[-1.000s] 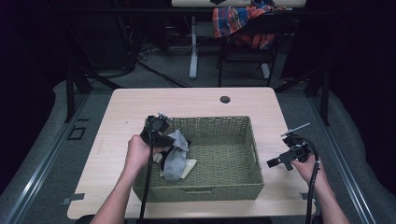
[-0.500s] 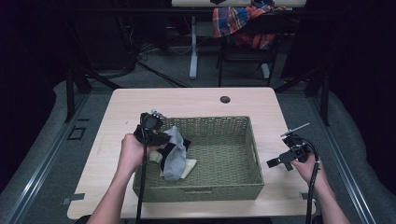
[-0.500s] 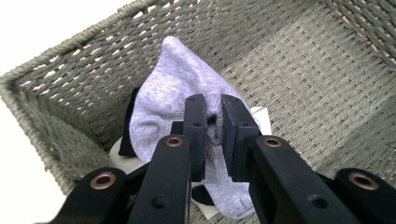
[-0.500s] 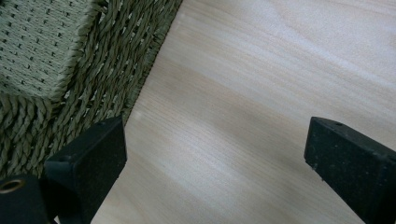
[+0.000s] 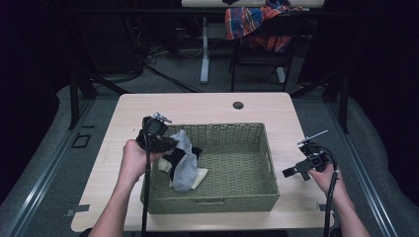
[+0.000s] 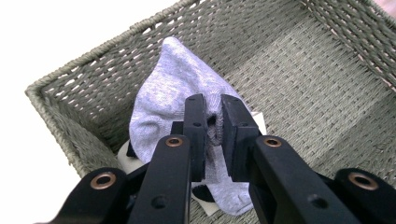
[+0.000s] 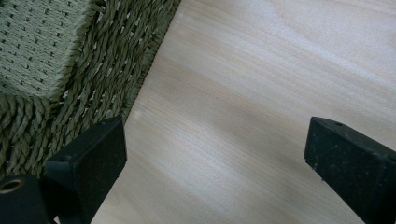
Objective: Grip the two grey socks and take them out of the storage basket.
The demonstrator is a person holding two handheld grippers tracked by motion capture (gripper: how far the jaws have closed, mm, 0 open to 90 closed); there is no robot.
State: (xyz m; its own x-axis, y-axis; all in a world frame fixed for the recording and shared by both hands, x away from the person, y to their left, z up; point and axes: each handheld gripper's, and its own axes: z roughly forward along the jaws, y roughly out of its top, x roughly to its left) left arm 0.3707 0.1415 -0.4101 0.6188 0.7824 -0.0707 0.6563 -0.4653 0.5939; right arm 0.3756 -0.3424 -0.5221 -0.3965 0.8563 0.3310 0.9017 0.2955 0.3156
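Note:
A green woven basket (image 5: 247, 197) stands in the middle of the wooden table. My left gripper (image 5: 170, 145) hangs over its left end, shut on a grey sock (image 5: 185, 160) that dangles into the basket. In the left gripper view the grey sock (image 6: 173, 93) is pinched between the jaws of the left gripper (image 6: 214, 116), above the basket's corner (image 6: 56, 88). Under it lie a black piece of cloth (image 5: 195, 151) and a cream one (image 5: 200, 177). My right gripper (image 5: 291, 172) rests open on the table to the right of the basket; the basket's wall (image 7: 93, 70) is at its left.
A round black hole (image 5: 238, 105) sits in the table near its far edge. Beyond the table stand dark chairs and table legs, with a plaid cloth (image 5: 252, 19) draped over one. Bare wood (image 7: 257, 93) lies between the right jaws.
My left gripper has lifted and drawn left toward the basket's left wall, pulling the grey sock up with it. The right gripper has stayed put.

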